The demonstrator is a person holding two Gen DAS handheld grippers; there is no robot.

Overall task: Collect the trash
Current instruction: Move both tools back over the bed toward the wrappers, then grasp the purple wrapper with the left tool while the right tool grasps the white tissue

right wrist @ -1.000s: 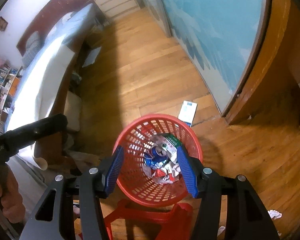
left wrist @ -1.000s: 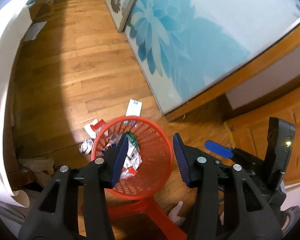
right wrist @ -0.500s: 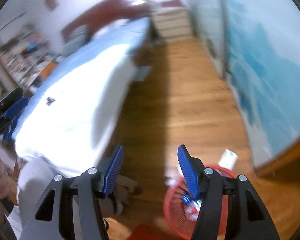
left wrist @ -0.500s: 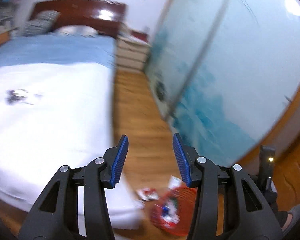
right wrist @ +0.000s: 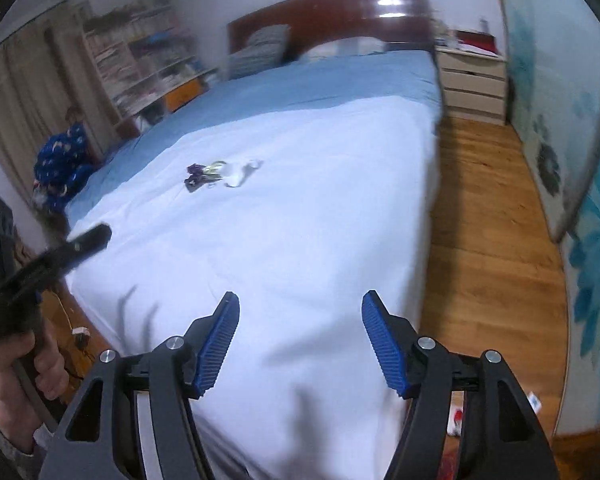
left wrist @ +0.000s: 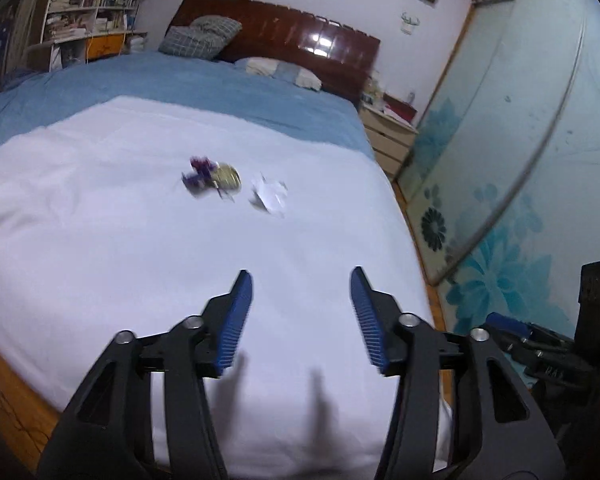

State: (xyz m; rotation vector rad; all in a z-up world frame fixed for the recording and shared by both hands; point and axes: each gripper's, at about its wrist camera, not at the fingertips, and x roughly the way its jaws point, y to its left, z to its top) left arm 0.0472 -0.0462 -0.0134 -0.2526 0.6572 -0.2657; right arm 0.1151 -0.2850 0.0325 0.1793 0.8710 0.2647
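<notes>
**A:** ok so what are the jaws doing right now?

**B:** both sets are spread apart and opening wider, nothing between them. The left gripper [left wrist: 301,304] has its blue ribbed pads [left wrist: 236,320] over the near end of the white sheet [left wrist: 140,248], just bare fabric in the gap. Same deal with the right gripper [right wrist: 300,332]: blue pads [right wrist: 384,344] apart, only sheet behind them.

**A:** and the trash?

**B:** it's on the bed [right wrist: 340,80], well ahead of both grippers, roughly mid-mattress on the white part. In the left wrist view there's a small dark purple wrapper [left wrist: 198,174] touching something round and yellowish [left wrist: 227,178], and just to the right a crumpled white paper [left wrist: 270,198]. The right wrist view shows the same little cluster: purple wrapper [right wrist: 195,174], then the pale crumpled bit [right wrist: 242,172] beside it. It's all a bit blurry, so I can't tell what the round thing actually is.

**A:** what else is around?

**B:** blue bedding past the white sheet, pillows [left wrist: 200,38] against a dark wooden headboard [left wrist: 300,44], a bookshelf [left wrist: 88,4] at far left, a pale nightstand [right wrist: 474,84] by the bed's right side, wooden floor [right wrist: 488,240] alongside, and a sliding door with blue flowers [left wrist: 520,208] on the right. In the right wrist view you can also see the person's left hand [right wrist: 24,368] at the left edge, gripping the other tool's handle.
</notes>
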